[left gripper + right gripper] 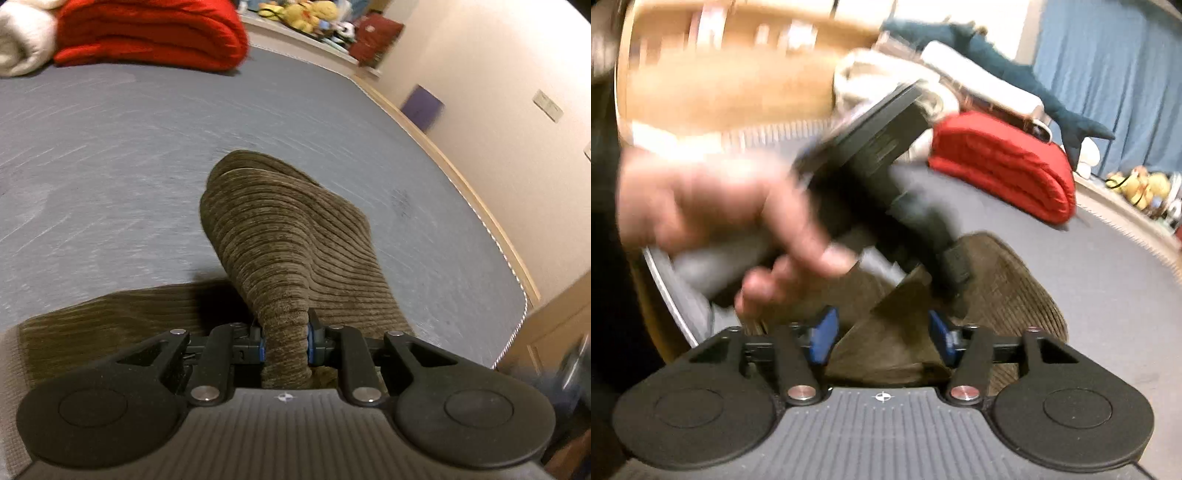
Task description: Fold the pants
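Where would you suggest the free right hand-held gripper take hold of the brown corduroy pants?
On the raised fold of the pants between its open pads, coming straight ahead from the near side: the right hand-held gripper already straddles that ridge. The left hand-held gripper is shut on another bunch.

Warm, dimmish indoor light, yellow cast on both views. Left wrist: bed (110, 155) streaked w/ motion blur, red blanket (147, 33) soft, dark shadow under the pants (280, 236). Right wrist: heavy blur on the person's hand (713, 206) & shelf bkgd, prob. fast movement. Fisheye bends the edges, corners vignetted black. No glare.
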The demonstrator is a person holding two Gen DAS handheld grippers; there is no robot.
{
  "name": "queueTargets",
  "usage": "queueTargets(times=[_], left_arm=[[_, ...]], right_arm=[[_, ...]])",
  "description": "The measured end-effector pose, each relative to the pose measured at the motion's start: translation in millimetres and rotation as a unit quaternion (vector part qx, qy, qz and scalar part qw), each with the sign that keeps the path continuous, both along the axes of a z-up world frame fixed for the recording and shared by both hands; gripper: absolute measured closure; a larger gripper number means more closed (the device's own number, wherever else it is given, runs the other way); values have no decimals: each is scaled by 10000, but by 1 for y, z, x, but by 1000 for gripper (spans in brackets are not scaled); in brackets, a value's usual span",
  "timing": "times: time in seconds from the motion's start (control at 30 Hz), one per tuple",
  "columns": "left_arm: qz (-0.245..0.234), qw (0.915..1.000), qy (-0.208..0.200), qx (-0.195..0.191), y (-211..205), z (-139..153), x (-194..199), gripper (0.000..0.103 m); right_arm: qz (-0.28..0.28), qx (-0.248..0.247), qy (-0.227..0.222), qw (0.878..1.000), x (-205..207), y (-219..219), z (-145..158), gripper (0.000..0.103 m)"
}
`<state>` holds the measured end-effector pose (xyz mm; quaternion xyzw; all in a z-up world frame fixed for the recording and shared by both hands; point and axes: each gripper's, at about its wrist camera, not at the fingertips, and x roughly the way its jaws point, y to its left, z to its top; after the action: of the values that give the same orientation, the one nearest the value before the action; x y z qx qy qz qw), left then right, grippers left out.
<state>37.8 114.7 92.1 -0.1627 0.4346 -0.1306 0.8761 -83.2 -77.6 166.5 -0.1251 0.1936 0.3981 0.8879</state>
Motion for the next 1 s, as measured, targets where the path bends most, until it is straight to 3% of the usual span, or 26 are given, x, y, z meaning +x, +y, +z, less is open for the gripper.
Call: queueTargets(times=[0.1, 0.27, 0.43, 0.53, 0.6, 0.63, 0.7, 0.73, 0.77, 0.8, 0.9, 1.0], left_arm=[[183, 9998, 30, -12, 21, 3, -11, 83], [439, 9989, -76, -114, 62, 17, -27, 84], [928, 9947, 416, -167, 110, 0, -32, 82], [1123, 9905, 791, 102, 125, -14, -33, 80], [1165, 9891, 898, 115, 132, -18, -35, 70], [1230, 9880, 919, 157, 135, -18, -35, 62], [1371, 9855, 995, -26, 144, -18, -36, 56], [1440, 9843, 1013, -135, 146, -18, -35, 37], [1514, 9831, 1011, -208, 147, -18, -33, 11], [1677, 9801, 1056, -109, 145, -19, -29, 1], [2223, 9651, 1312, 434, 137, -20, -22, 1], [2176, 9662, 1372, 190, 136, -21, -19, 1]], right_arm=[[-413, 556, 51, 9976, 28, -24, 15, 32], [-1085, 1027, 873, 9849, 107, -50, 13, 28], [-1083, 828, 1397, 9808, 159, -46, -30, 21], [-1070, 884, 2350, 9620, 177, -39, -75, 21], [-1132, 850, 2864, 9476, 187, -34, -95, 20], [-1118, 821, 3010, 9435, 190, -30, -102, 17], [-1093, 699, 3222, 9377, 191, -24, -113, 15], [-1088, 707, 3339, 9336, 194, -23, -117, 12], [-1069, 741, 3492, 9280, 199, -21, -122, 10], [-1019, 764, 3641, 9226, 202, -19, -127, 9], [-899, 792, 4001, 9086, 213, -12, -139, 9], [-891, 897, 4335, 8922, 219, -16, -146, 9]])
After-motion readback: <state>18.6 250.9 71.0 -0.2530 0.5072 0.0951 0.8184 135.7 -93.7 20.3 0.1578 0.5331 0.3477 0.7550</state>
